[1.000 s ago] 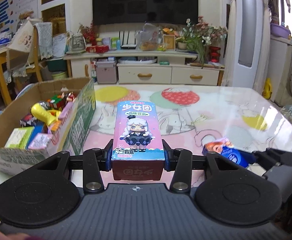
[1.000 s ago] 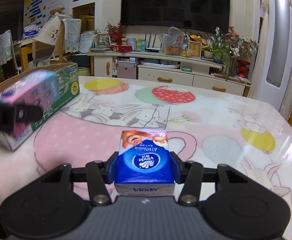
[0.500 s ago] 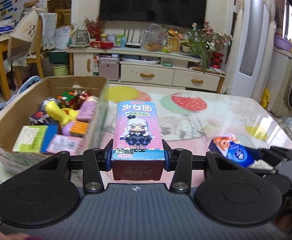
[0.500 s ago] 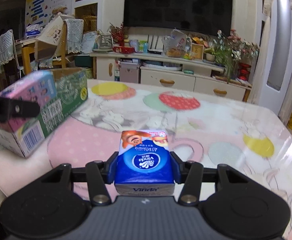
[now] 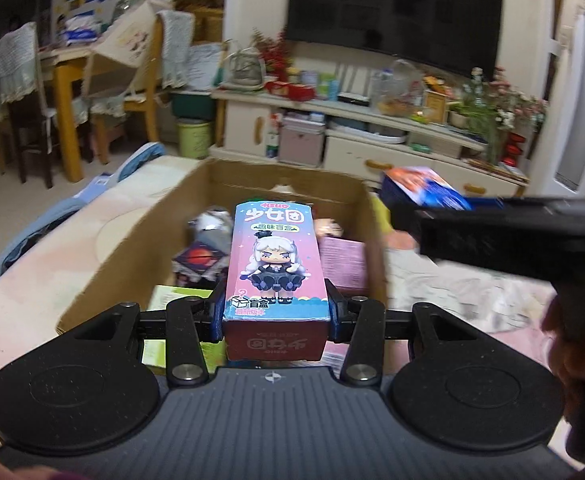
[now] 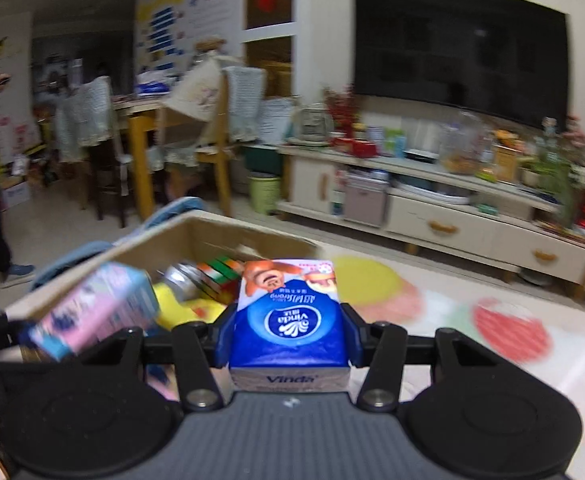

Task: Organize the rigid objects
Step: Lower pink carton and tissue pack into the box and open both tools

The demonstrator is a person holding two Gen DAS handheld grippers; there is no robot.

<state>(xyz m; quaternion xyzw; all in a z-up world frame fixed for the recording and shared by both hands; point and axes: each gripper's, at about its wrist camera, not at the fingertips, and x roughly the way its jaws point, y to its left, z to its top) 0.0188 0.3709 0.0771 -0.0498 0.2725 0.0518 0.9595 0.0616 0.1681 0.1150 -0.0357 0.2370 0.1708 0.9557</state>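
1. Much of the sorting is judged done: the cardboard box (image 5: 140,248), set near the left edge of the table (image 6: 472,344), already holds a colour cube (image 6: 218,276), a yellow toy (image 6: 180,306), a green packet (image 5: 172,300) and other small packs.
2. Two items are judged still to be placed, and both are carried in the air; nothing else loose is made out on the bare part of the table that is shown.
3. The pink figure box (image 5: 276,268) is clamped at its near end between the jaws of the left gripper (image 5: 276,318) and is held above the box's near wall, its far end reaching over the contents.
4. The blue tissue pack (image 6: 288,320) is gripped at both sides by the right gripper (image 6: 288,344) and is held by the box's right wall, at or just outside it; whether it is over the opening cannot be told.
5. Both tools are pointed forward and somewhat downward, side by side and close together.
6. A hand (image 5: 572,344) is seen only dimly behind the right tool in the left view.
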